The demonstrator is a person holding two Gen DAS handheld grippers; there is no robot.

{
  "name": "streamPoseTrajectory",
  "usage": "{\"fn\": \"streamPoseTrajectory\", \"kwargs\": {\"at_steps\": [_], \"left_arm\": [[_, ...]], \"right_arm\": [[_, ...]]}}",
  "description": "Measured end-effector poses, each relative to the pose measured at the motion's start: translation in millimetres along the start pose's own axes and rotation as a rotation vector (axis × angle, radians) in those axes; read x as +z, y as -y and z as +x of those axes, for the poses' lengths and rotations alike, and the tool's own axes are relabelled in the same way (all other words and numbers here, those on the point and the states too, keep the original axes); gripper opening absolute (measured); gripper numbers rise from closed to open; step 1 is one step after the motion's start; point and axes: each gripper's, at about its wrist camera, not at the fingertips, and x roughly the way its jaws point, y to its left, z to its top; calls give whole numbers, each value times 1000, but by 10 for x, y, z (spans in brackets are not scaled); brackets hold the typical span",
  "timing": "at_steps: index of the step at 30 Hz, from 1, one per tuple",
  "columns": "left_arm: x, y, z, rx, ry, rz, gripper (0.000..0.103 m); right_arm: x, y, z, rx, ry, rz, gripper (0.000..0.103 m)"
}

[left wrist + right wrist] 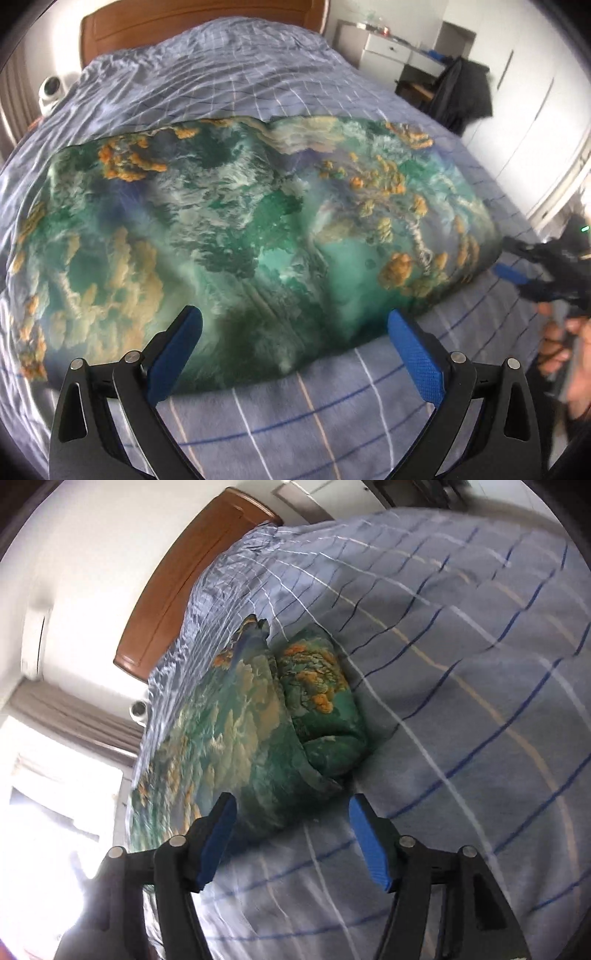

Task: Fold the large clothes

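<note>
Both claws stand released with nothing between their pads. At the left, the left gripper [295, 354] hovers over the near long edge of the green printed garment [236, 229], which lies folded on the checked bedspread [303, 413], its long axis running left to right. At the garment's right end the right gripper [291, 843] sits nearer, just beside the bunched end.

White walls [424, 14], wooden headboard [184, 26], bright curtained window [48, 775]
</note>
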Motion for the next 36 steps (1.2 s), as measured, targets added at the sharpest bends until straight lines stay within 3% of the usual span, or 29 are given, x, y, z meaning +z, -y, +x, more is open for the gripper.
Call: {"fn": "streamPoseTrajectory", "kwargs": {"at_steps": [3,5,8,9,10,12,14,20,25,27,33,36], "left_arm": [[43,-17,-148,15,31,-1,101],[104,-13,-244,14,47,2,101],[194,30,-371,10,70,17,101],[228,51,-404,8,75,26,101],[259,80,-444,4,80,37,101],[350,142,-499,-6,84,59,101],[470,202,-562,-32,88,77,101],[1037,522,-702,-202,86,111,101],[1443,837,-739,-325,10,141,101],[1549,908,-764,-342,-11,157,101],[1555,1069,-765,-239,-82,284,101],[1410,1062,-750,-105,-90,358,101]], "right_arm": [[64,46,218,-5,-2,58,69],[90,112,340,-11,-7,97,75],[100,133,437,17,43,142,76],[101,92,448,12,69,126,73],[107,54,446,-5,87,103,57],[83,-106,371,-43,139,6,39],[35,-327,259,-61,189,-97,33],[-231,-1189,-131,-66,333,-470,31],[-554,-1745,-268,-56,374,-689,31],[-727,-1987,-282,-54,385,-795,31],[-1229,-2534,-151,-60,365,-1091,31],[-1512,-2700,-129,-59,367,-1215,31]]}}
